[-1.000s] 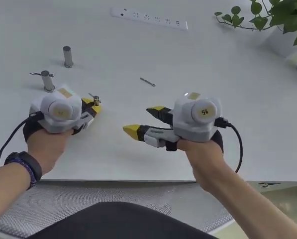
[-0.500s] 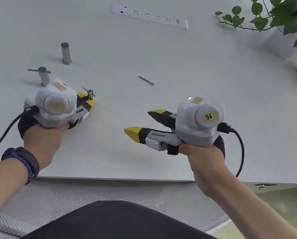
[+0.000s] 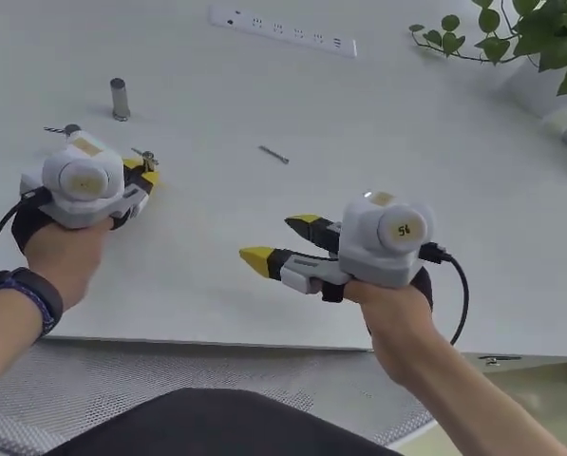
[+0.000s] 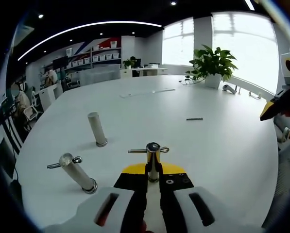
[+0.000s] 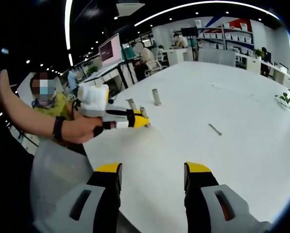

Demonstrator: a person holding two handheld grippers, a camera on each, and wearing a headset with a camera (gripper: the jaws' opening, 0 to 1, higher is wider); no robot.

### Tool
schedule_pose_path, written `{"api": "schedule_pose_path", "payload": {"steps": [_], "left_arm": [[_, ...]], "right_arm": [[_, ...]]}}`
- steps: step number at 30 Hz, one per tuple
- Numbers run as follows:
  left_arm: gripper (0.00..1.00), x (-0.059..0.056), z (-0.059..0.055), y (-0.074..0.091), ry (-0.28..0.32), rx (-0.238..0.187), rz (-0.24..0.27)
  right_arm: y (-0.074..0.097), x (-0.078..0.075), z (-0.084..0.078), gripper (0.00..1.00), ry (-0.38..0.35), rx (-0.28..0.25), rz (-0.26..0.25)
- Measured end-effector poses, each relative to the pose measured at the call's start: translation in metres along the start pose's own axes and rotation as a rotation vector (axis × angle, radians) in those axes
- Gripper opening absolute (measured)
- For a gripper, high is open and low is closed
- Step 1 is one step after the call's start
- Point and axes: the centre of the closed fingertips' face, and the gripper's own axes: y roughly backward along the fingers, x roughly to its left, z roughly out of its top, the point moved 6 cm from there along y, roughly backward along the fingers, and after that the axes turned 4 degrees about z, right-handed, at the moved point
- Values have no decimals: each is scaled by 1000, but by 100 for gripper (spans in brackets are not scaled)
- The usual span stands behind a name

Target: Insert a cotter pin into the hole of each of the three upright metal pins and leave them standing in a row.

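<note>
The left hand-held gripper (image 4: 153,171) is clamped on a pin (image 4: 153,155) with a cotter (image 4: 137,151) through its hole. The right hand-held gripper (image 3: 275,237) hangs with its jaws apart. A second pin (image 4: 76,172), also cottered, and a bare pin (image 4: 97,129) stand on the tabletop (image 4: 222,145), and a loose cotter (image 4: 194,119) lies beyond them. Set the held pin down plumb, in line with the other two. Then ease the jaws off slowly so it doesn't tip.

Left gripper (image 3: 141,171) shifted held metal pin (image 4: 153,154) nearer bare pin (image 3: 120,98)
</note>
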Motion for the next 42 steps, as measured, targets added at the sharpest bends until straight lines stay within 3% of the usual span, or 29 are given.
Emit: {"api": "schedule_pose_path", "payload": {"steps": [19,23,42], "left_arm": [[6,22,-3,-6,48,8,119],[6,21,-3,-7,43,5,149],[7,21,-2,-11,132,-4,255]], "right_arm": [[11,-9,-5,53,-21,1,-19],[11,-10,-6,53,-21,3,-22],[10,-7,-5,53,-28,-7,-12]]}}
